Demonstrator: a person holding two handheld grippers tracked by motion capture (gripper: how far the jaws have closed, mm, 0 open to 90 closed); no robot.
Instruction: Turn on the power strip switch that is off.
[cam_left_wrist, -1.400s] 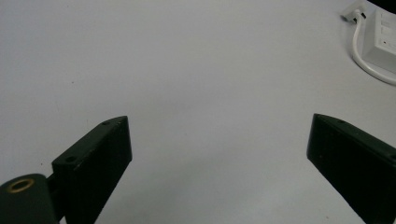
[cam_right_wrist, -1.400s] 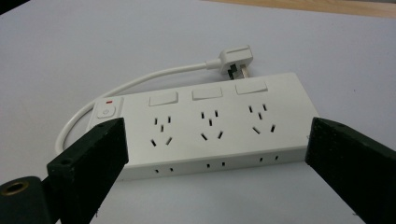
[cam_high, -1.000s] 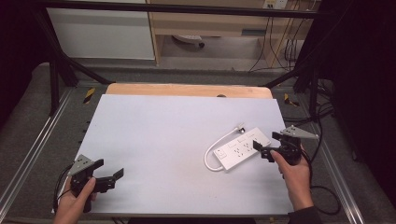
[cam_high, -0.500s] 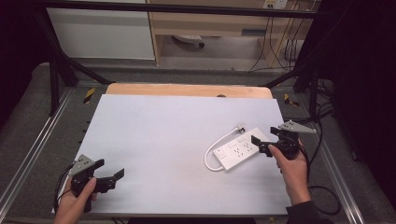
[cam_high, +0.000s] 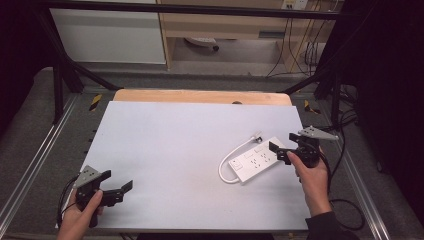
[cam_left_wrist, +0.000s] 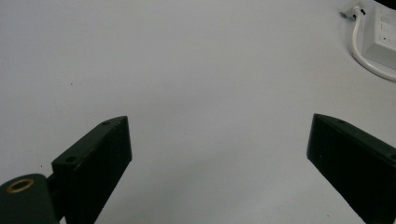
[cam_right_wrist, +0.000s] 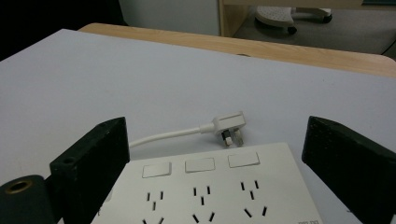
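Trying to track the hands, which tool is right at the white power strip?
The right tool, open at the white plastic power strip; the left tool sits far across the table.

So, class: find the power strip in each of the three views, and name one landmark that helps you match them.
High view: power strip lies right of centre, at the right gripper.
Left gripper view: one end of it sits in the top right corner.
Right gripper view: bottom centre, between the jaws.
Shared landmark: its white cable.
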